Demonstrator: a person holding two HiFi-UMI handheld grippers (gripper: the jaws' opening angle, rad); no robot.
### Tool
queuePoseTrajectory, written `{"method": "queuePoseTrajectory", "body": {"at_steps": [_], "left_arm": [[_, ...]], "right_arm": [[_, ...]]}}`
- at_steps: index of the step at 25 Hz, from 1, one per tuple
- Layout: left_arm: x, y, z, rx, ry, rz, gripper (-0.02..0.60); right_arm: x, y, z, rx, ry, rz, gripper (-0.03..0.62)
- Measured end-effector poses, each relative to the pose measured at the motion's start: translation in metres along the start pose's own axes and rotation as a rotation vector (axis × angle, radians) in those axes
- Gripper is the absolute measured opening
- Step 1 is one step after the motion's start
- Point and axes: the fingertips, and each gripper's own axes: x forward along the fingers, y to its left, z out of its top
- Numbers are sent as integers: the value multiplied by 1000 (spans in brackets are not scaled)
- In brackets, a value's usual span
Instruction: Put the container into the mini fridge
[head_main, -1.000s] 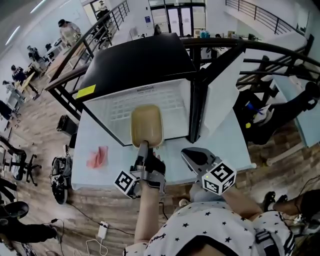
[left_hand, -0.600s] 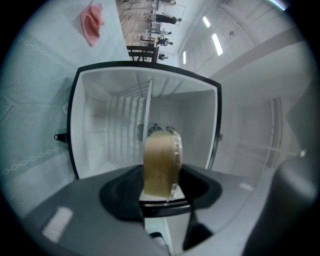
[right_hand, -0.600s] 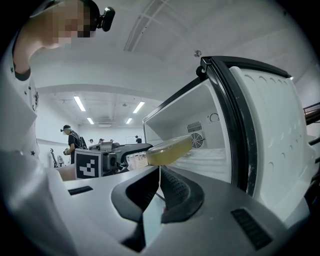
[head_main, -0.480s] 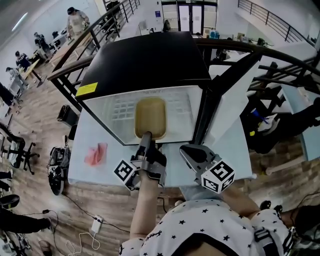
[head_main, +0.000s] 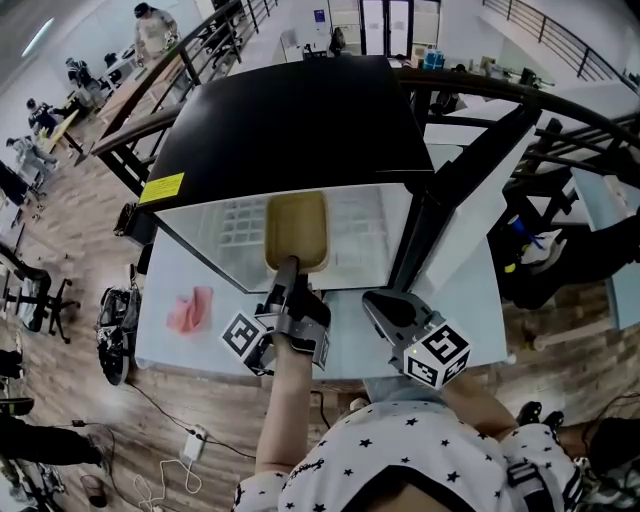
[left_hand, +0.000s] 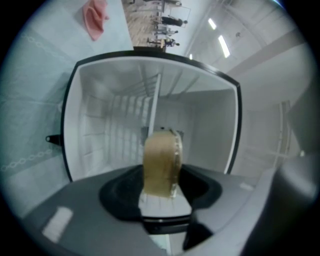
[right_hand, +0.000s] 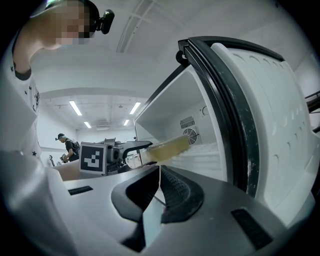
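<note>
Your left claw (head_main: 289, 272) grips the container (head_main: 297, 230) inside the open mini fridge (head_main: 290, 120).
The tan container sits on edge within the white cavity. Your right claw (head_main: 384, 308) hangs closed and empty on the near right, just beside the open door (head_main: 455, 195), over the bench (head_main: 170, 275).

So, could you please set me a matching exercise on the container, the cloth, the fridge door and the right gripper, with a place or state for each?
Things:
1. container
2. pink cloth
3. fridge door
4. right gripper

Places or states:
A. shut, nothing between its jaws
B. swung open
C. lying on the table
D. held by the left gripper at the fridge opening

Pairs: 1-D, 2-C, 3-B, 4-A
</note>
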Motion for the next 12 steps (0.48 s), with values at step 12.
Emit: {"method": "queuePoseTrajectory", "body": {"at_steps": [12], "left_arm": [[34,-1,7,45,19,49,221]], "right_arm": [[10,-14,4,28,-13,-19,23]]}}
